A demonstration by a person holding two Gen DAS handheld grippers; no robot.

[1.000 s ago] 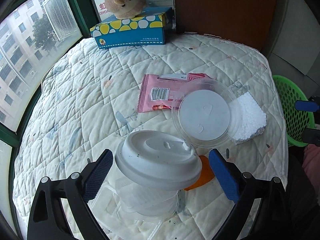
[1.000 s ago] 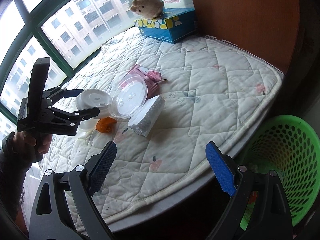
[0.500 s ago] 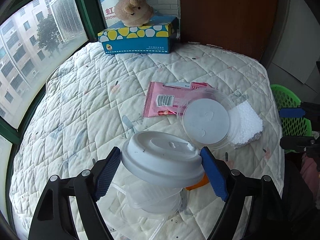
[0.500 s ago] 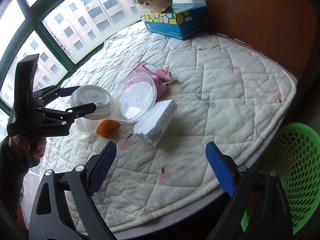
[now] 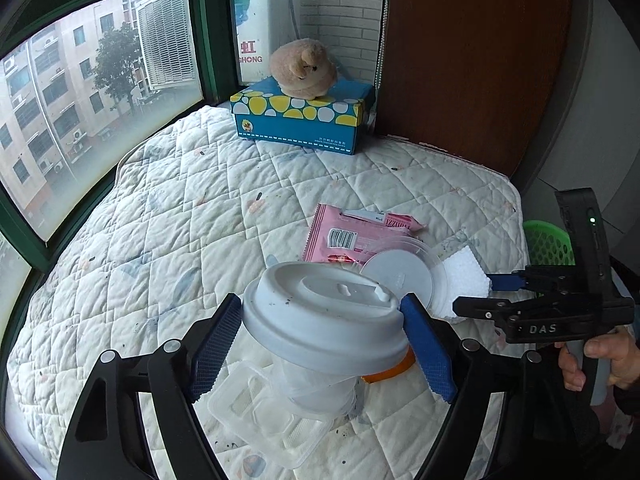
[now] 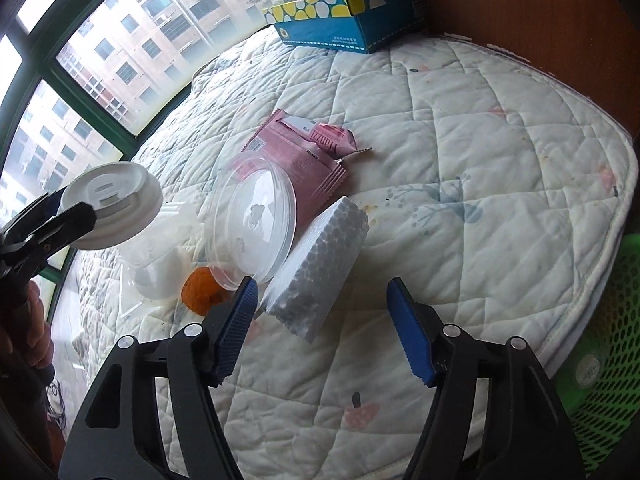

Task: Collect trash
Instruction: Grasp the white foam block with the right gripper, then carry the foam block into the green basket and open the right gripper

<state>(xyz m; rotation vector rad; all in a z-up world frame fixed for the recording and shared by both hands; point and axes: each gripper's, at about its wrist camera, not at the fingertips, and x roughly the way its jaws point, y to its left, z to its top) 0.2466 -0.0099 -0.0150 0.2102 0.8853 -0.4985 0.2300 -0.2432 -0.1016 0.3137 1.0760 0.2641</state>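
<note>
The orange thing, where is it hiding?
In the right wrist view the orange thing lies on the quilt at lower left, tucked between the clear cup and the round clear lid, just beyond the right gripper.

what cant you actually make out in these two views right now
- Orange item: mostly covered by the clear round lid in the right wrist view and by the white cup lid in the left; what it is stays unclear.
- Green basket: cut off by the frame edge in the right wrist view; its contents are not readable.
- Left gripper: its pads flank the cup lid, but contact cannot be confirmed.
- Pink wrapper: its print is too small to read.
</note>
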